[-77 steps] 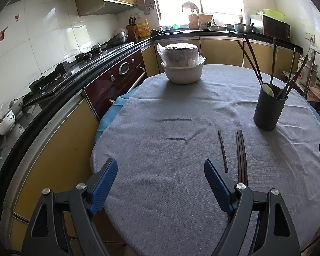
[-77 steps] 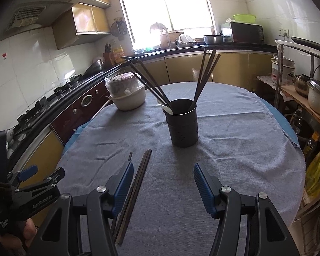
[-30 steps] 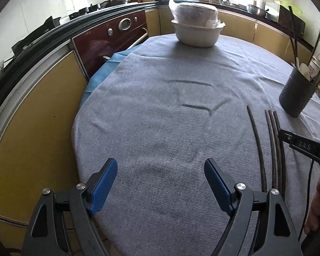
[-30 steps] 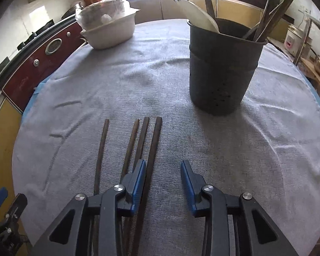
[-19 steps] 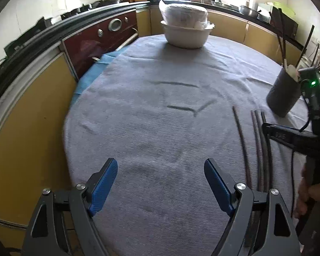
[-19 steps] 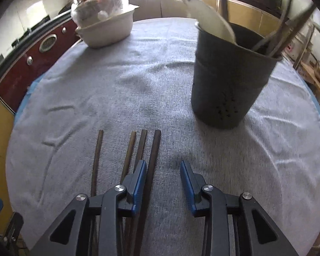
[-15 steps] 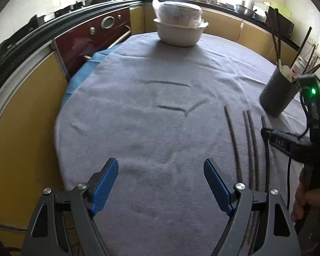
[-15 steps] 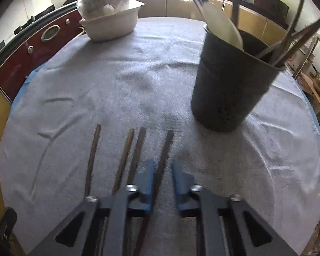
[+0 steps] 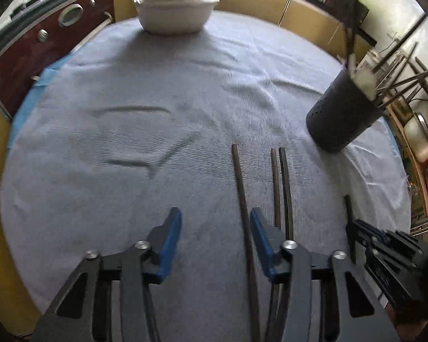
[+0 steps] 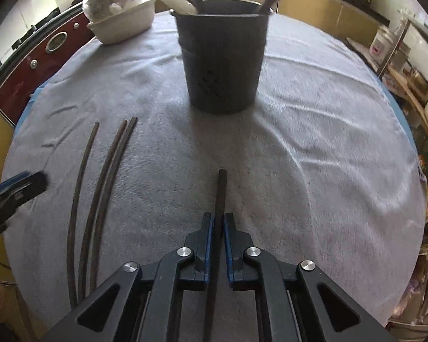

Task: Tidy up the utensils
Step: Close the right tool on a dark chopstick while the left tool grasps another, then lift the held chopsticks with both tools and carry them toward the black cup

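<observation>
Blue right fingers [image 10: 216,225] clamp one dark chopstick [image 10: 220,193]; left fingers [image 9: 215,228] spread wide, holding nothing.

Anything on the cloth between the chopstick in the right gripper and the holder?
Nothing: in the right wrist view only bare grey cloth lies between the chopstick tip and the holder. Three loose chopsticks lie off to the left.

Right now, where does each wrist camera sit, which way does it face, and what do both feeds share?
Left wrist: low at the table's near edge, facing the white bowl; left gripper open around a loose chopstick, right gripper at frame right.
Right wrist: low over the cloth, facing the utensil holder; right gripper shut on a chopstick.
Shared: holder, bowl, three loose chopsticks, grey tablecloth.
</observation>
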### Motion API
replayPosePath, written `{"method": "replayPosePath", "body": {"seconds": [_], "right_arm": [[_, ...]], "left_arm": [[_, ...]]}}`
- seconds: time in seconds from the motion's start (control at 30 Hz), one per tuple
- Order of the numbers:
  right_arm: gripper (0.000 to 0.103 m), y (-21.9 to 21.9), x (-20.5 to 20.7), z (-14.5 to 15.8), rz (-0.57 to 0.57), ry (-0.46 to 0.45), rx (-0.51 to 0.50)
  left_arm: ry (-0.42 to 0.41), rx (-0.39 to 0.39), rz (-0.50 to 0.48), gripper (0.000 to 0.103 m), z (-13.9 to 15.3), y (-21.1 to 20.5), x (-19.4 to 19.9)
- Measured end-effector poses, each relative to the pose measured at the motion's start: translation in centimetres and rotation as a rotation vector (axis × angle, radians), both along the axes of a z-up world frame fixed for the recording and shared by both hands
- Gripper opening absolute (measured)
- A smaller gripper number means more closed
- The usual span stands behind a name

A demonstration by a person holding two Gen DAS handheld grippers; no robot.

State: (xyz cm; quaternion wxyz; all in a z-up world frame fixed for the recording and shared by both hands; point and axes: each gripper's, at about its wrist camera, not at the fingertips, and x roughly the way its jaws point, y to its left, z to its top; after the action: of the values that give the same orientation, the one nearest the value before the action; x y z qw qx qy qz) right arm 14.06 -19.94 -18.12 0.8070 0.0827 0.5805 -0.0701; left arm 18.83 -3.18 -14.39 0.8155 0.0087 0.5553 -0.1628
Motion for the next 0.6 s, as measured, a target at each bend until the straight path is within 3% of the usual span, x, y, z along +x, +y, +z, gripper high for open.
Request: {"method": "replayPosePath", "body": {"seconds": [0.2,0.37,0.53,0.6], "right_arm": [[0.01,-0.2,1.6,-0.4,0.012,0.032,-0.004],[0.01,-0.4,1.0,-0.2,0.019,0.017,0.026],[0.01,-0.8,0.3,0.3,0.024,-0.004,0.028],[0.01,-0.8,0.3,0.4,0.026,-0.009,0.024]], "left_arm": [[0.023,0.035,-0.017,0.037,-1.0,-2.4,1.5],[-0.007,0.088,-0.026,0.031,-1.2,-3.5,2.0],[-0.058,0.146,-0.032,0.009,-1.3,-4.0,1.7],[-0.067,0.152,-0.037,0.007,-1.2,-4.0,1.4]]}}
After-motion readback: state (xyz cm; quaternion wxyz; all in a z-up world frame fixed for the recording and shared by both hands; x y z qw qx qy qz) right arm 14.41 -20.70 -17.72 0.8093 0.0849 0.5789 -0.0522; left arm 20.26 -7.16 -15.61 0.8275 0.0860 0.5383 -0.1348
